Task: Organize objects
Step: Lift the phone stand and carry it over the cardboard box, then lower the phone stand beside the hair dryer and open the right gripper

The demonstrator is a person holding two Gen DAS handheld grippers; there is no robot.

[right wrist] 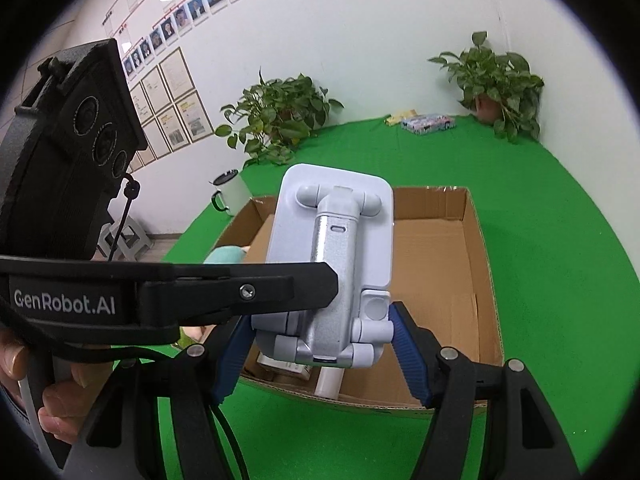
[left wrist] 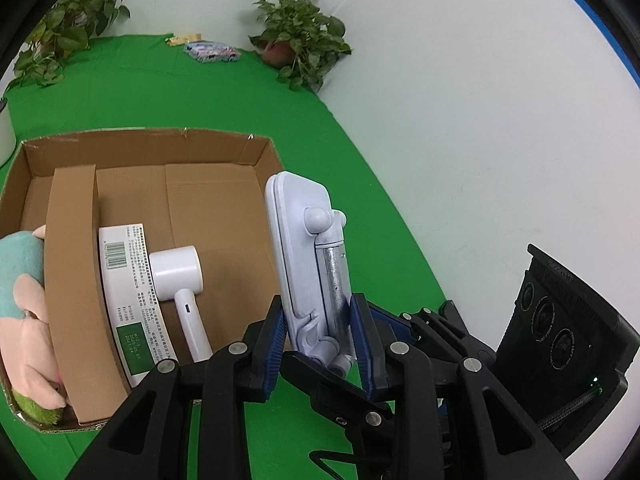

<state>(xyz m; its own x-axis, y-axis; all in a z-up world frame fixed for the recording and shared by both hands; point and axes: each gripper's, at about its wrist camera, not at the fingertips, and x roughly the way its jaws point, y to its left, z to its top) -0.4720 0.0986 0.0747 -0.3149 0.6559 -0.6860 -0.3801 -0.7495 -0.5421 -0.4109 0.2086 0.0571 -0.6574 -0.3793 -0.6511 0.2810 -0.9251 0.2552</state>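
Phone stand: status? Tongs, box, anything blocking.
Left tongs shut on phone stand. Right tongs open around it. Box beyond; hair dryer inside, right half free.

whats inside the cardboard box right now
Inside the cardboard box: a white hair dryer, a white printed carton, a cardboard divider and a plush toy beyond it. The divider hides what lies under the toy.

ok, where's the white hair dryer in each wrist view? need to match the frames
Left wrist: white hair dryer lies on the floor of the cardboard box, lower centre-left, beside a white printed carton.
Right wrist: only its handle end shows, bottom centre, under the held phone stand.
Shared landmark: the pink-blue packet at the far table edge beside a potted plant.
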